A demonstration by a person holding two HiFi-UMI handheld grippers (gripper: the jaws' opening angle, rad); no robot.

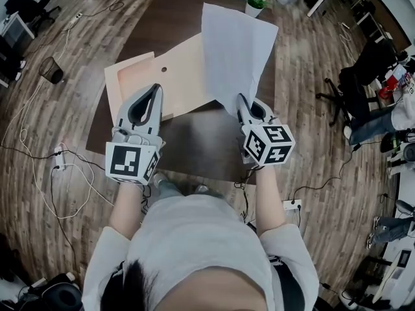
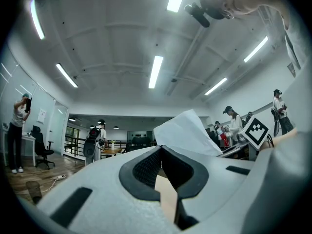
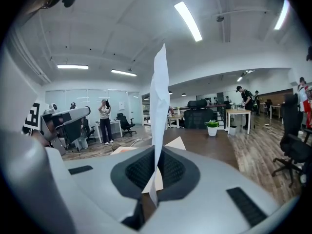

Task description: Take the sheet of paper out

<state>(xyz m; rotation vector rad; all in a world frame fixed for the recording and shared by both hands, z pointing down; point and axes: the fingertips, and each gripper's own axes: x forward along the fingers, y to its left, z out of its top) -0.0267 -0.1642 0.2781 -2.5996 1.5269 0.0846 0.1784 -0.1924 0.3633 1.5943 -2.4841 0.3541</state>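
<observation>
1. There is one white sheet of paper (image 1: pixel 237 50). It is held up in the air over the far right part of the dark brown wooden table (image 1: pixel 194 141).
2. The sheet looks plain and unprinted, with a soft bend across it. Its top edge is towards the far end of the table and its bottom corner tapers down into the right gripper (image 1: pixel 241 100).
3. In the right gripper view the sheet (image 3: pixel 159 106) is seen edge-on as a thin upright white strip. The right gripper (image 3: pixel 158 151) has its jaws clenched on the strip's lower part, and a short tail of paper hangs below the pads.
4. There is one flat tan paper envelope (image 1: pixel 185 73), which lies on the table to the left of the sheet. The sheet's lower part overlaps the envelope's right end in the head view (I cannot tell whether they touch).
5. There are two grippers, each with one square-marker cube. The left gripper (image 1: pixel 154 91) grasps the envelope's near edge. In its own view, the left gripper (image 2: pixel 161 147) has a tan strip of the envelope (image 2: pixel 167 199) pinched between its closed jaws.
6. One small green potted plant (image 1: pixel 256 4) stands at the table's far end.
</observation>
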